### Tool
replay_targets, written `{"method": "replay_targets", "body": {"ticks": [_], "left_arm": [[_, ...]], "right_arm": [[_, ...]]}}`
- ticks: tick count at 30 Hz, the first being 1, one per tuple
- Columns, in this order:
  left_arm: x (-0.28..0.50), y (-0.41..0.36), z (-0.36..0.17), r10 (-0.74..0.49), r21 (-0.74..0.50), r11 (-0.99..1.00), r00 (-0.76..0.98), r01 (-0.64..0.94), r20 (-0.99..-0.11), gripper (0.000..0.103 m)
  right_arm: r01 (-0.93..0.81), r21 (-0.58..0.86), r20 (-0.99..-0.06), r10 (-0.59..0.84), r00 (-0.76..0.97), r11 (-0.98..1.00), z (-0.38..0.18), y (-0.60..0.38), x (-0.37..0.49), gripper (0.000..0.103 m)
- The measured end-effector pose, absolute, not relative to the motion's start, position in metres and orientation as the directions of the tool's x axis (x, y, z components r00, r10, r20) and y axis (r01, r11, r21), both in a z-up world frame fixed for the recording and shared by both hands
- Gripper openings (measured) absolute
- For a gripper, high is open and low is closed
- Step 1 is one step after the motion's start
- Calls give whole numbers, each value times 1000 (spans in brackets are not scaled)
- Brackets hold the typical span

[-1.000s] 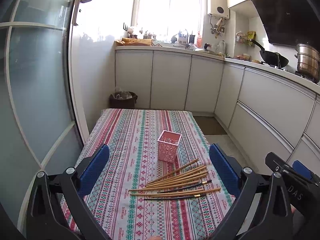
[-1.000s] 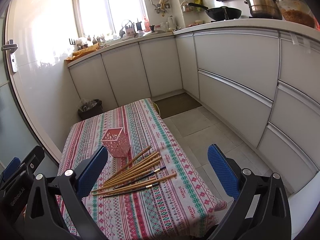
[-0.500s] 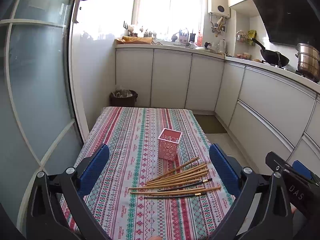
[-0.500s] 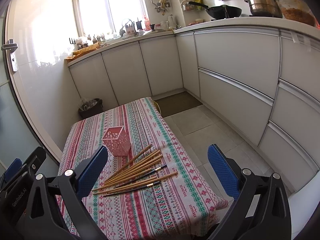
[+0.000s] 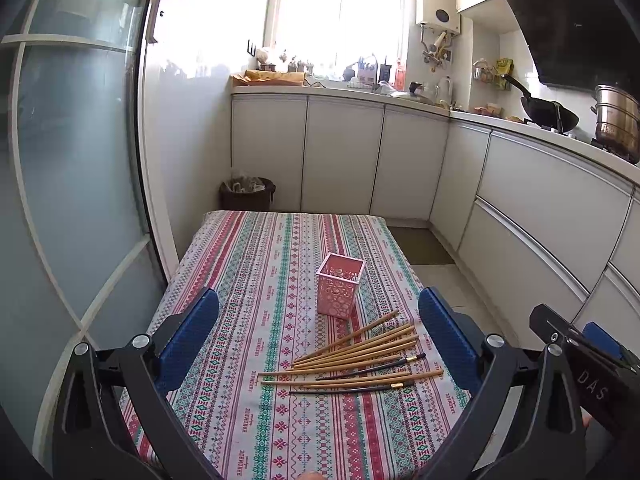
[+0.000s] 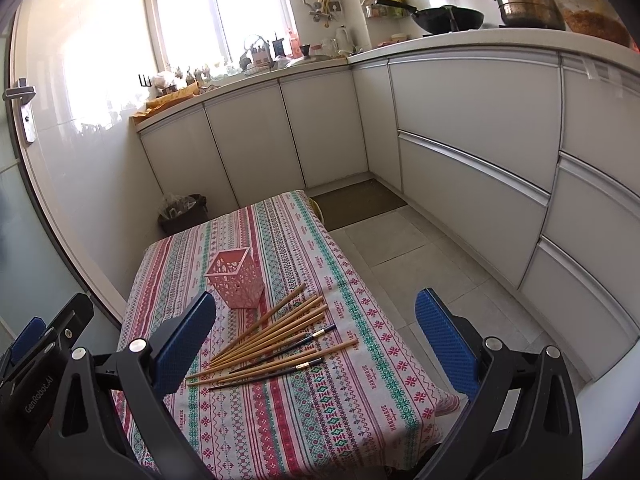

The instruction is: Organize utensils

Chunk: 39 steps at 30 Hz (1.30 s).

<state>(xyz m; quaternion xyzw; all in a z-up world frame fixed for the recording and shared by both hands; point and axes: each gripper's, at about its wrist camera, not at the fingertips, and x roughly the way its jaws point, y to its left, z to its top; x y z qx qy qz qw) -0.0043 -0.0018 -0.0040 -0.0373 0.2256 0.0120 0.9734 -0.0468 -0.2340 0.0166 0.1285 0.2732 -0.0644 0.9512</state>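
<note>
On striped tablecloth (image 5: pixel 248 280) — chopsticks (image 5: pixel 356 354), pink holder (image 5: pixel 340 290)

My left camera looks straight down the striped patterned tablecloth (image 5: pixel 256 280) from its near end; my right camera sits rightward, angled left (both raised, well back). Both share that cloth.

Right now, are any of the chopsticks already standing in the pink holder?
No, the chopsticks all lie flat on the tablecloth in front of the pink holder, which looks empty.
</note>
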Motion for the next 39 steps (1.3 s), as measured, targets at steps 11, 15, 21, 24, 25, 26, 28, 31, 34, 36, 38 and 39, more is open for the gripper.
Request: {"method": "replay_targets", "body": {"ticks": [11, 15, 21, 24, 25, 26, 28, 31, 34, 36, 38, 39], "left_arm": [[-6, -2, -5, 8, -65, 997, 896, -41, -443, 96], [-6, -2, -5, 8, -65, 997, 896, -41, -445, 96], [-6, -2, -6, 8, -65, 997, 895, -41, -446, 96], [-6, -2, -7, 8, -64, 997, 894, -41, -448, 96], [-6, -2, -6, 8, -64, 997, 894, -40, -447, 96], [-6, -3, -7, 7, -63, 997, 894, -40, -449, 96], [-3, -5, -9, 3, -57, 998, 890, -33, -455, 96], [5, -10, -16, -27, -47, 999, 878, 6, -477, 96], [27, -26, -31, -135, -10, 988, 830, 154, -541, 96], [50, -42, -52, -232, 27, 946, 736, 322, -636, 96], [71, -61, -80, -288, 47, 876, 600, 479, -746, 96], [78, -69, -94, -303, 45, 843, 543, 535, -783, 96]], "right_arm": [[188, 209, -539, -47, 841, 960, 14, -233, -47, 97], [187, 210, -539, -46, 841, 959, 14, -233, -47, 97], [187, 211, -540, -45, 841, 959, 14, -233, -48, 97], [187, 211, -541, -44, 840, 959, 14, -233, -48, 97], [186, 211, -542, -44, 840, 960, 14, -233, -48, 97], [186, 210, -542, -44, 839, 960, 13, -233, -48, 97], [190, 214, -547, -43, 836, 958, 12, -234, -47, 97], [212, 237, -553, -48, 832, 948, 6, -242, -44, 97], [261, 302, -577, -42, 816, 917, -6, -266, -36, 97], [309, 353, -599, -41, 800, 883, -18, -289, -27, 97], [353, 390, -618, -43, 785, 850, -30, -313, -17, 97], [373, 404, -631, -41, 775, 835, -38, -323, -11, 97]]}}
